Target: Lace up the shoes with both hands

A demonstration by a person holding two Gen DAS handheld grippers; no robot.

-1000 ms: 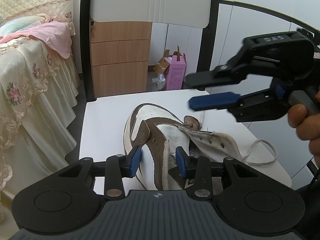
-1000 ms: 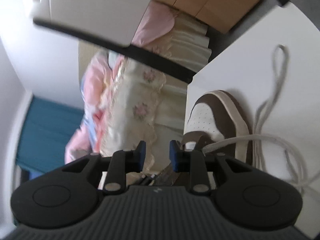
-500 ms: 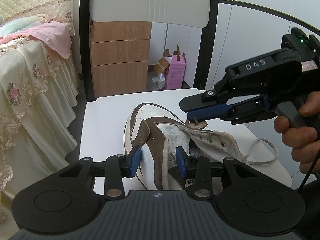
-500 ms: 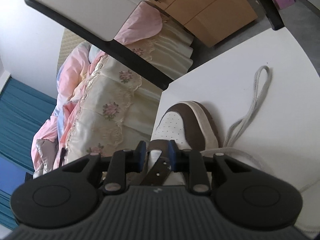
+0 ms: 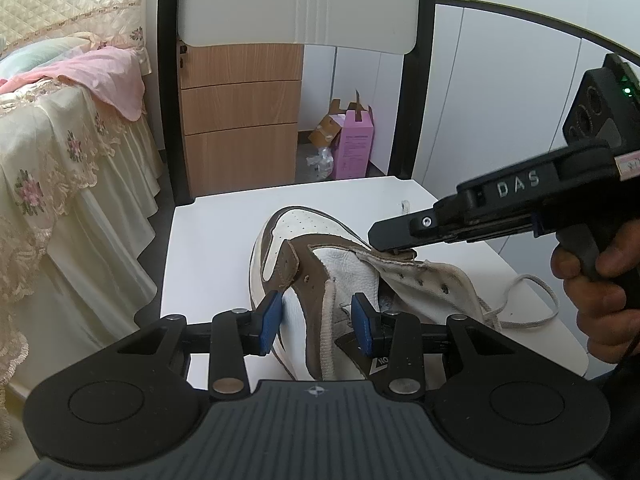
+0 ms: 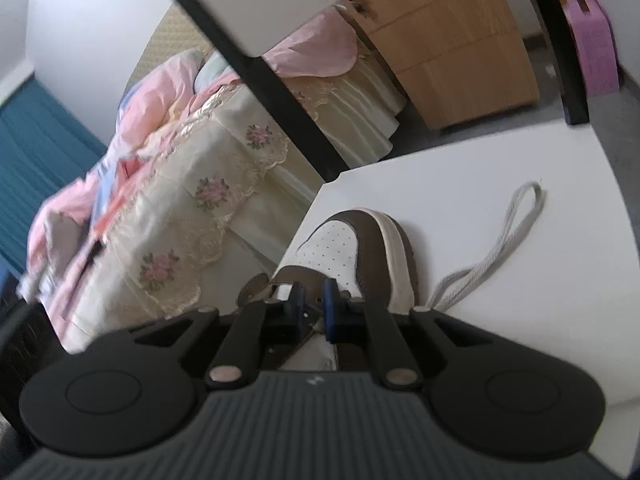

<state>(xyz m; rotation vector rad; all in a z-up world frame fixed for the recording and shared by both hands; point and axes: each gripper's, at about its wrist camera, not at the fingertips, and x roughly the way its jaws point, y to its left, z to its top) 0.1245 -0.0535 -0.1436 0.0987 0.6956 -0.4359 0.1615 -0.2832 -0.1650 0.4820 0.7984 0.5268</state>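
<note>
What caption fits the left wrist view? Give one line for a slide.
Left claw grips the shoe's heel while the right claw pinches its brown flap on a white chair.

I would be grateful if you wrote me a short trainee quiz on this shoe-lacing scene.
1. True or false: the brown-and-white leather sneaker rests on the white chair seat.
2. Multiple choice: the right gripper is closing on A) the grey shoelace, B) the sneaker's brown eyelet flap, C) the pink box.
3. Fill in: the left gripper straddles the sneaker's ____.

Key: 1 true; 2 B; 3 collar.
</note>
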